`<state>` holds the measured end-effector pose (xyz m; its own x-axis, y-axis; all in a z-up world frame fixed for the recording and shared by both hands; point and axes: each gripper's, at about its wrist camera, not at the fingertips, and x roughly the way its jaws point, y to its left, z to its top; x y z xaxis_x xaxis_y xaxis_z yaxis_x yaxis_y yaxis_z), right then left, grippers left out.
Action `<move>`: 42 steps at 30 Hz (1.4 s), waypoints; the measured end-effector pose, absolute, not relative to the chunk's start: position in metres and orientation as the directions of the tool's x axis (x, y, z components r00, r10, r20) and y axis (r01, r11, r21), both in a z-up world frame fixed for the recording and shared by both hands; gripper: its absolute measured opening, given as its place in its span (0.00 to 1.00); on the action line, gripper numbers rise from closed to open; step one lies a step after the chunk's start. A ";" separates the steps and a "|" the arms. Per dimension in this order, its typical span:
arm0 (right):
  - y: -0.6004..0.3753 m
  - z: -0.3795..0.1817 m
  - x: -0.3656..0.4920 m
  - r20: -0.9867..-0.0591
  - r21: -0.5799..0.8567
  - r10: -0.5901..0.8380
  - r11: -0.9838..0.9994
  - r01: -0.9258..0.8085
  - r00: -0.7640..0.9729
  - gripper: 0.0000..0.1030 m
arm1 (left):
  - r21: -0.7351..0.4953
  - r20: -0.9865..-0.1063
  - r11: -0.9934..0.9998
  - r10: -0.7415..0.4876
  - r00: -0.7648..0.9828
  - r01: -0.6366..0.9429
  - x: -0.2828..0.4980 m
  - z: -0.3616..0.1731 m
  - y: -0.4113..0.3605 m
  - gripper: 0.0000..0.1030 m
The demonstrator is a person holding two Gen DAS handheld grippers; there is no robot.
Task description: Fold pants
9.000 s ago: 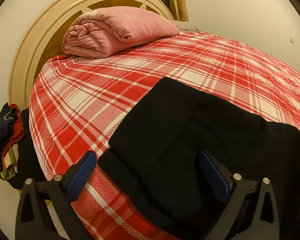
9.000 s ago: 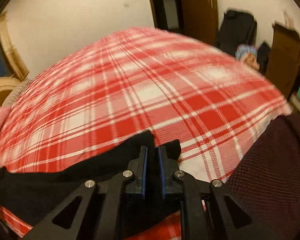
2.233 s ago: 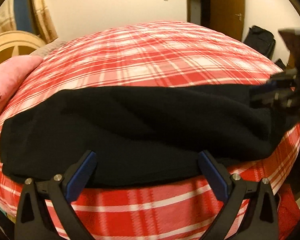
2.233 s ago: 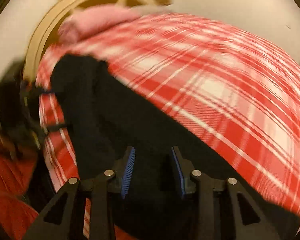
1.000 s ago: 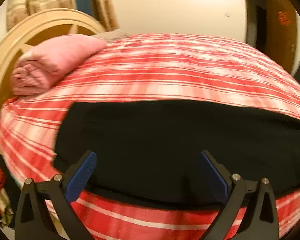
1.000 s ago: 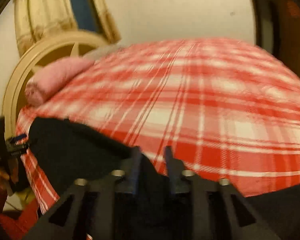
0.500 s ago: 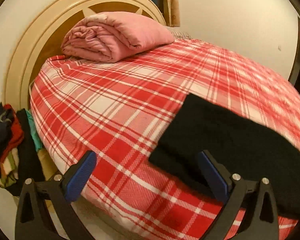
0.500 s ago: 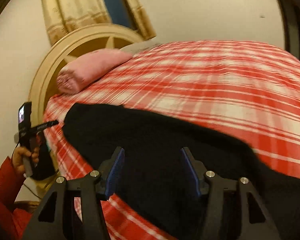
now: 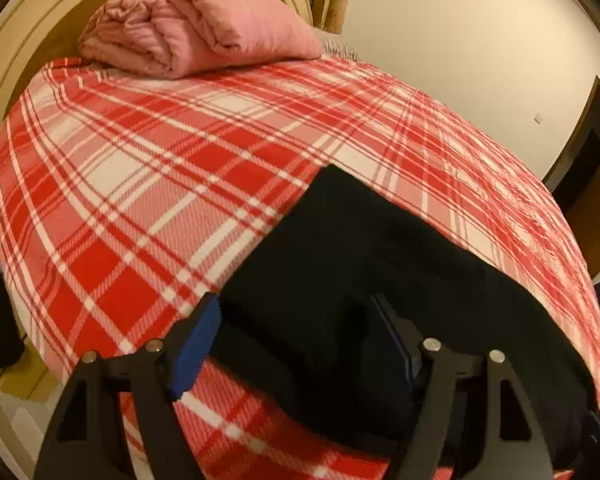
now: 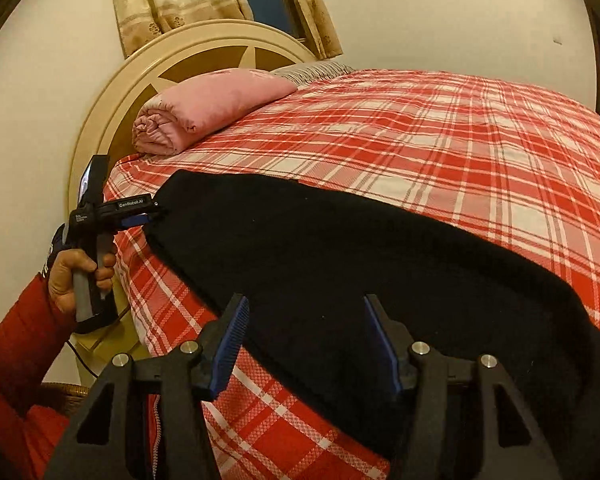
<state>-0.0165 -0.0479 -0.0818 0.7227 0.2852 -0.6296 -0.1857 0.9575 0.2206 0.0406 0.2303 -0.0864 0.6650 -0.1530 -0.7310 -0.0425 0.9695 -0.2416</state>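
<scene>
The black pants [image 10: 340,248] lie folded along the bed's [image 9: 148,168] near edge; the left tongs [image 9: 296,340] have just been closing around one end (pads not visibly pressing); the right tongs [image 10: 308,340] stand open over the cloth.

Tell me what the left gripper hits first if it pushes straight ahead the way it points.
Likely the black pants: the left gripper, jaws just closing around their near corner, points down onto them, with the plaid bedcover beneath.

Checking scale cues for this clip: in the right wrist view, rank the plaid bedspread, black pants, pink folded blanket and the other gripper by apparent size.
1. plaid bedspread
2. black pants
3. pink folded blanket
4. left gripper

The pants lie nearest the camera, so they look enlarged.
</scene>
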 end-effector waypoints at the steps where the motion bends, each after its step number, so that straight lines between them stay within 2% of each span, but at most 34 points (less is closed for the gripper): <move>1: -0.049 -0.082 -0.016 -0.630 0.226 0.285 0.957 -0.181 0.722 0.57 | -0.244 -0.729 0.969 -0.154 0.667 -0.044 0.042 -0.086 0.230 0.73; 2: -0.049 -0.082 -0.015 -0.630 0.230 0.285 0.957 -0.177 0.722 0.57 | -0.261 -0.724 0.964 -0.166 0.670 -0.043 0.044 -0.085 0.231 0.72; 4: -0.048 -0.083 -0.014 -0.629 0.229 0.278 0.959 -0.169 0.726 0.57 | -0.294 -0.716 0.954 -0.183 0.673 -0.053 0.046 -0.083 0.236 0.61; 6: -0.044 -0.084 -0.013 -0.630 0.218 0.274 0.960 -0.174 0.727 0.57 | -0.358 -0.699 0.932 -0.228 0.677 -0.057 0.044 -0.079 0.243 0.33; 7: -0.041 -0.084 -0.012 -0.631 0.212 0.274 0.961 -0.179 0.726 0.57 | -0.413 -0.682 0.910 -0.276 0.677 -0.044 0.042 -0.076 0.246 0.30; 9: -0.033 -0.085 -0.008 -0.631 0.203 0.284 0.959 -0.200 0.721 0.57 | -0.404 -0.672 0.914 -0.268 0.690 -0.039 0.040 -0.071 0.243 0.30; 12: -0.016 -0.086 -0.001 -0.631 0.181 0.308 0.951 -0.251 0.712 0.57 | -0.322 -0.669 0.947 -0.217 0.711 -0.014 0.037 -0.064 0.231 0.30; 14: -0.003 -0.087 0.004 -0.636 0.161 0.323 0.944 -0.289 0.701 0.57 | -0.351 -0.668 0.936 -0.250 0.701 -0.001 0.039 -0.066 0.230 0.30; 17: 0.015 -0.093 0.013 -0.645 0.168 0.363 0.926 -0.339 0.673 0.57 | -0.446 -0.682 0.895 -0.321 0.658 -0.026 0.046 -0.077 0.232 0.37; 21: 0.035 -0.105 0.023 -0.681 0.138 0.369 0.913 -0.384 0.632 0.57 | -0.436 -0.684 0.899 -0.312 0.659 -0.027 0.044 -0.081 0.227 0.44; 23: 0.040 -0.111 0.026 -0.692 0.094 0.340 0.917 -0.387 0.637 0.57 | -0.443 -0.679 0.896 -0.314 0.663 -0.029 0.043 -0.080 0.228 0.43; 24: 0.041 -0.112 0.027 -0.696 0.073 0.317 0.924 -0.376 0.644 0.57 | -0.443 -0.675 0.896 -0.310 0.670 -0.032 0.043 -0.080 0.229 0.37; 26: 0.040 -0.115 0.033 -0.708 0.074 0.306 0.929 -0.364 0.636 0.23 | -0.448 -0.663 0.893 -0.311 0.681 -0.028 0.042 -0.077 0.232 0.25; 27: 0.037 -0.117 0.037 -0.717 0.091 0.303 0.934 -0.346 0.628 0.01 | -0.458 -0.656 0.888 -0.319 0.684 -0.026 0.040 -0.076 0.234 0.22; 32: 0.035 -0.108 0.035 -0.689 0.119 0.329 0.930 -0.346 0.646 0.00 | -0.449 -0.630 0.894 -0.314 0.710 -0.003 0.036 -0.063 0.236 0.18; 37: 0.045 -0.092 0.025 -0.646 0.159 0.414 0.895 -0.417 0.641 0.01 | -0.439 -0.625 0.899 -0.297 0.722 -0.010 0.030 -0.051 0.243 0.18; 42: 0.045 -0.091 0.027 -0.639 0.191 0.434 0.889 -0.416 0.635 0.01 | -0.341 -0.699 0.939 -0.219 0.681 -0.048 0.030 -0.067 0.242 0.18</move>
<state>0.0269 0.0448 -0.0912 0.6351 0.4340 -0.6390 -0.4156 0.8893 0.1910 0.0300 0.2422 -0.0670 0.6808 -0.2190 -0.6990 -0.0481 0.9388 -0.3411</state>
